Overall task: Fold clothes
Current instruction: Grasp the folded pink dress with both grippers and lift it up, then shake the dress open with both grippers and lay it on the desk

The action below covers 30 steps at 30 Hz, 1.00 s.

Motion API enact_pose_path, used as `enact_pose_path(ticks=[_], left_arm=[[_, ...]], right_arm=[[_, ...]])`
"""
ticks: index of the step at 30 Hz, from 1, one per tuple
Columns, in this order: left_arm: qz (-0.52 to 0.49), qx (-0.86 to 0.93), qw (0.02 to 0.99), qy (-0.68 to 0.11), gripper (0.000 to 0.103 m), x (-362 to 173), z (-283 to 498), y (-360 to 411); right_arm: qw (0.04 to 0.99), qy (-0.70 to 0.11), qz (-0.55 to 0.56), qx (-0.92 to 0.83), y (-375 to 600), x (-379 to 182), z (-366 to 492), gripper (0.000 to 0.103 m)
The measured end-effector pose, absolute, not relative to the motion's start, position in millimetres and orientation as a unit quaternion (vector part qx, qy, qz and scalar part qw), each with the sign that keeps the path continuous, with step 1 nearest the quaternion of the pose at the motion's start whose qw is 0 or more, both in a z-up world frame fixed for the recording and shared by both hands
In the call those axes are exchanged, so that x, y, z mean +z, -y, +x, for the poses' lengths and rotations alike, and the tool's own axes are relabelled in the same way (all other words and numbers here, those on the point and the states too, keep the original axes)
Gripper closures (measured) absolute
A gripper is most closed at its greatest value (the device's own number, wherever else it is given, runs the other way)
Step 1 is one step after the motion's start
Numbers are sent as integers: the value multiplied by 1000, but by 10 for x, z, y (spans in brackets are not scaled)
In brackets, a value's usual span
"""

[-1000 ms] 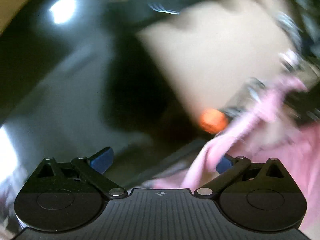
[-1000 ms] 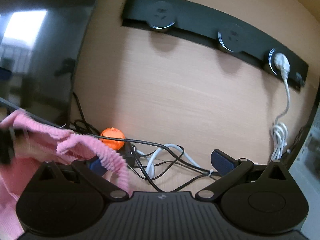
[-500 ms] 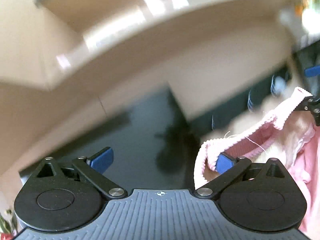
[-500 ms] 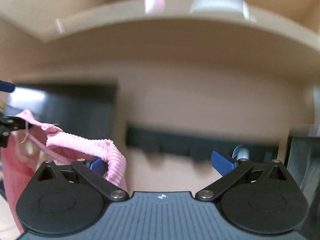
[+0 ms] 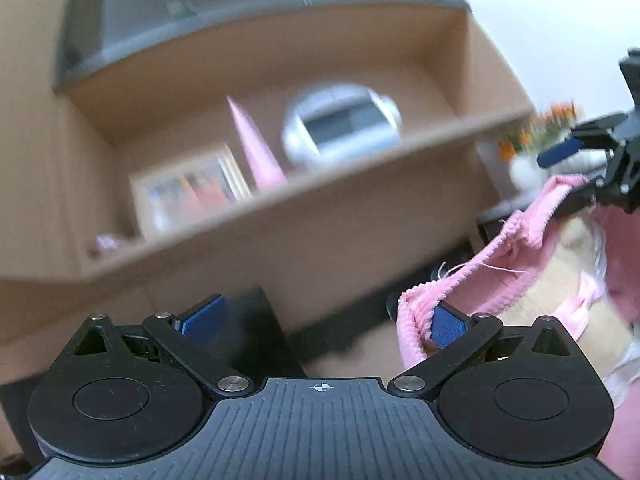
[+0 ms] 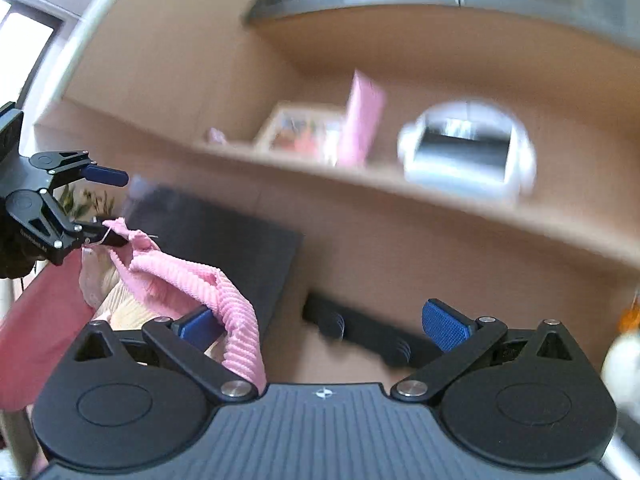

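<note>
Pink ribbed garment stretched up high between left gripper and right gripper, hooked on one spread finger of each.

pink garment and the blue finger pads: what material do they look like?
Pink garment: soft ribbed knit, matte; parallel raised cords, loose threads at the edge, a cream fuzzy lining inside. Probably cotton or a blend; fibre unclear.
Blue pads on the fingers: fine grid texture, matte, likely rubber or soft plastic; arms behind look like hard black plastic.
</note>
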<state>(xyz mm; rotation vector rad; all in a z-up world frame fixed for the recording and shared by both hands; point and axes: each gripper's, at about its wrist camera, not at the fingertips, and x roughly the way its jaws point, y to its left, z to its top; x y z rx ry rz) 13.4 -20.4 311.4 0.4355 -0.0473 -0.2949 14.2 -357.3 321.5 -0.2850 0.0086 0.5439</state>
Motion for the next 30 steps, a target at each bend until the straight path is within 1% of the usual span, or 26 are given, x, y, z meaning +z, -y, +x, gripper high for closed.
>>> enact_pose_path(ticks=[2,5,8,10,11,14,16,18,21,25,27,28,29,30], left_arm=[[222,-150,963,-13,0,2939,443,268],[223,-140,963,-63,0,2623,1248,361],[195,-156,948,-197,0,2058,2080,416],[174,-139,942,-252,0,1767,2328,312],[168,-134,941,-263,0,1672,2331,214],[178,-125,935,-280,0,1444,2178,-86],[201,-121,928,-291,0,1320,2058,-219],[228,-126,917,-302,0,1194,1941,-247],[263,-154,895,-326,0,891,1765,-154],[296,-175,872,-349,0,466,1678,120],[304,-185,864,-356,0,357,1646,198],[317,-189,861,-350,0,328,1610,211],[332,-192,857,-344,0,300,1575,222],[349,-191,853,-337,0,266,1561,237]], right_arm=[[956,-49,-145,250,3451,2932,485,0],[958,-111,-164,209,3177,2416,1097,0],[953,-172,-183,168,2902,1900,1708,0],[947,-212,-195,139,2719,1556,2116,0],[945,-227,-195,132,2666,1416,2253,0],[948,-235,-148,156,2814,1265,2128,0],[949,-233,-159,139,2928,1231,2028,0],[943,-249,-190,118,2991,1103,1979,0],[914,-309,-232,126,2983,655,1827,0],[867,-393,-256,171,2765,-47,1665,0],[832,-414,-324,175,2681,-281,1653,0],[822,-405,-372,147,2697,-313,1693,0],[811,-388,-424,111,2724,-326,1726,0],[801,-346,-486,54,2780,-291,1740,0]])
